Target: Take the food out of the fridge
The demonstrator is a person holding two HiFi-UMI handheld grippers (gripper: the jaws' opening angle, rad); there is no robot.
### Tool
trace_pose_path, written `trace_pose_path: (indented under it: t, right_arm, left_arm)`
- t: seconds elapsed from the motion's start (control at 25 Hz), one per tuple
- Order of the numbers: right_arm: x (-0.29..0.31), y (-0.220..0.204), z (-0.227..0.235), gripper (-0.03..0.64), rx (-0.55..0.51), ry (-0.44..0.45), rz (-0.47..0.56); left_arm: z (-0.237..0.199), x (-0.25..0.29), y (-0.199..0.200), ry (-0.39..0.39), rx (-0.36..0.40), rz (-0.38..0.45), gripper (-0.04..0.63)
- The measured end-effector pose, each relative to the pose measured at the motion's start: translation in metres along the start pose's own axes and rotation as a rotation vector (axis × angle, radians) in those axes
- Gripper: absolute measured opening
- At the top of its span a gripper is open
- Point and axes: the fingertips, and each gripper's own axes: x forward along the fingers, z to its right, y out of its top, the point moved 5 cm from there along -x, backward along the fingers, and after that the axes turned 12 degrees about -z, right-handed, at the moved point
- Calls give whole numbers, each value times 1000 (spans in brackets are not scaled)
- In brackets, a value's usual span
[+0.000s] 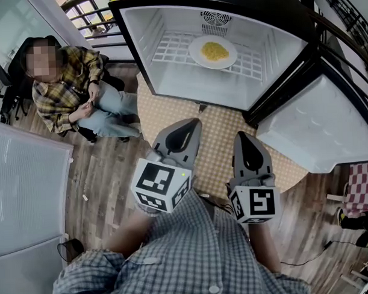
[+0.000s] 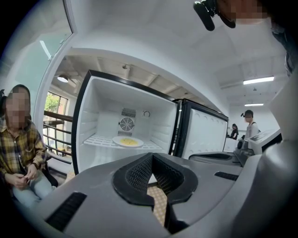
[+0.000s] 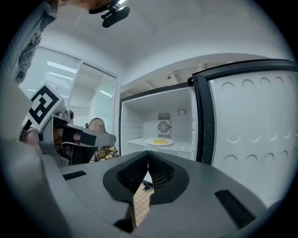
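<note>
Glossy plate (image 1: 196,52) — smooth white plastic fridge walls (image 1: 277,56), wood-grain floor (image 1: 106,176).

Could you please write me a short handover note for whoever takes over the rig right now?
Left tongs: shut, empty. Right tongs: shut, empty. Both are in front of the fridge, short of it.
The door stands open. The plate of yellow food sits on the wire shelf inside, untouched.
Done: door open. Left: open the tongs, reach in, grip the plate, lift it out.
</note>
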Motion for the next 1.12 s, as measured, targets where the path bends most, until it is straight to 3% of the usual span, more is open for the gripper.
trace_pose_path:
  t: [0.44,0.84,1.12]
  right_arm:
    - [30,6,6,9,17,-71,-24]
    - [38,4,7,9,35,-129,-54]
    - [41,1,0,9,43,-144,-68]
  left_arm:
    - [-34,44,12,-101,-37,-31,6]
    - [-66,90,26,-187,-270,-41,6]
    - [-80,127,32,-204,-377,-95,6]
